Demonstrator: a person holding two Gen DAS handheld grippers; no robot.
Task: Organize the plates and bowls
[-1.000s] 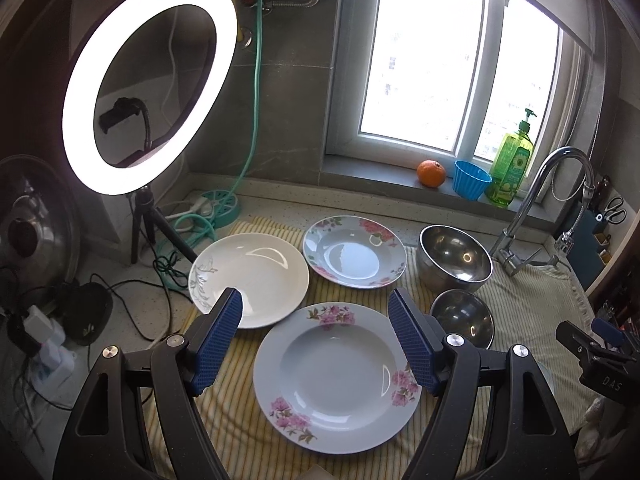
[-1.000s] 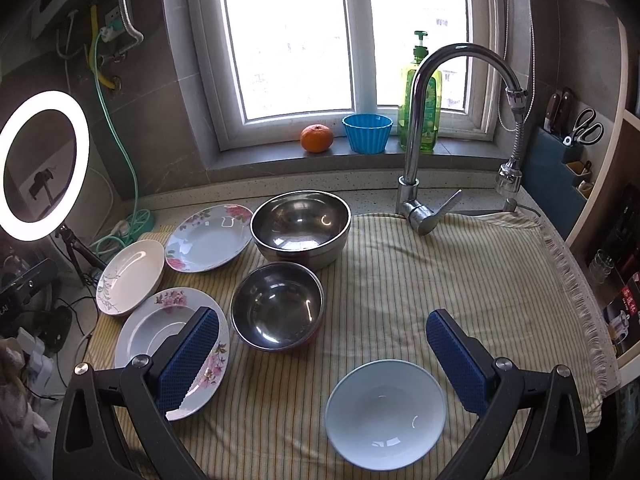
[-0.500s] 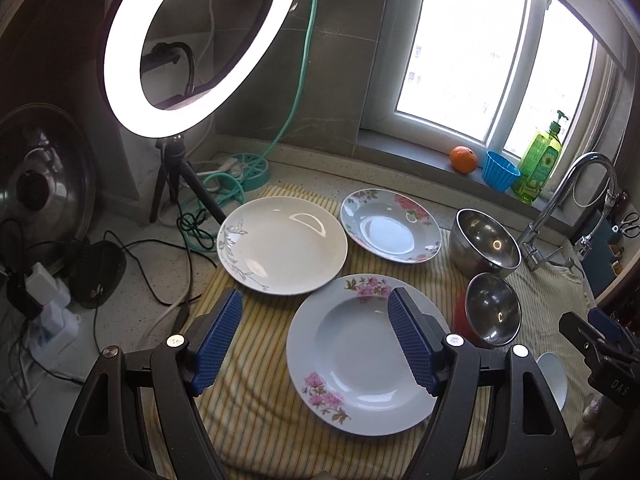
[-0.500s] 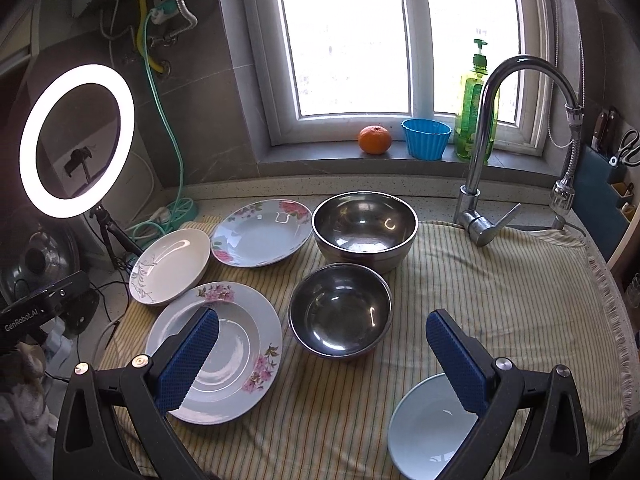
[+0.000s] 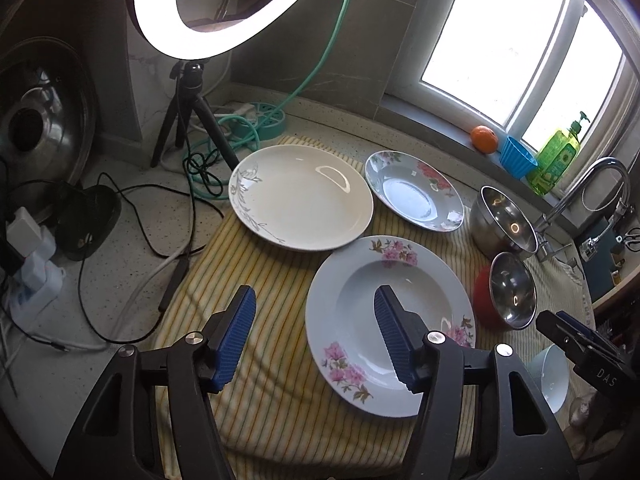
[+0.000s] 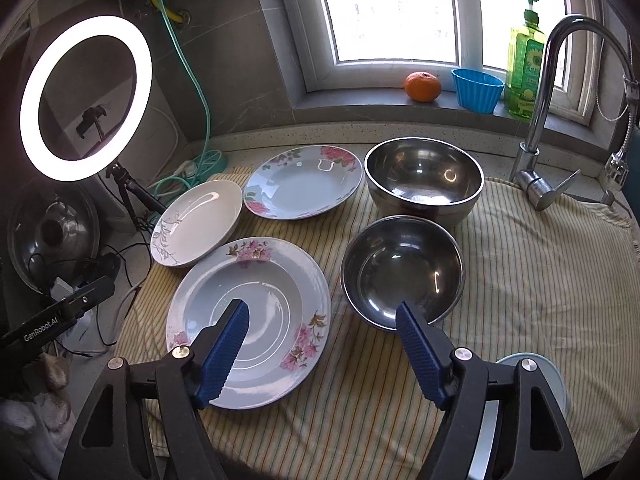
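On the striped cloth (image 6: 540,280) the near flowered plate (image 5: 392,320) (image 6: 248,320) lies closest to both grippers. My left gripper (image 5: 314,308) hovers over its left rim and my right gripper (image 6: 322,312) over its right rim. Both sets of jaws are closing, and the pads touch nothing. Behind it lie a white leaf-patterned plate (image 5: 300,196) (image 6: 196,224) and a second flowered plate (image 5: 414,190) (image 6: 302,182). A small steel bowl (image 6: 402,268) and a large steel bowl (image 6: 424,180) stand to the right. A white bowl (image 5: 548,376) (image 6: 558,392) is partly hidden.
A ring light on a tripod (image 5: 192,8), loose cables (image 5: 120,220) and a pot lid (image 5: 32,128) crowd the counter on the left. The tap (image 6: 548,80) rises at the back right. An orange (image 6: 422,86), a blue cup (image 6: 476,90) and a soap bottle (image 6: 526,64) stand on the sill.
Both grippers sank and shifted left, and their jaws narrowed. The right one left the white bowl and now hangs between the near flowered plate and the small steel bowl.
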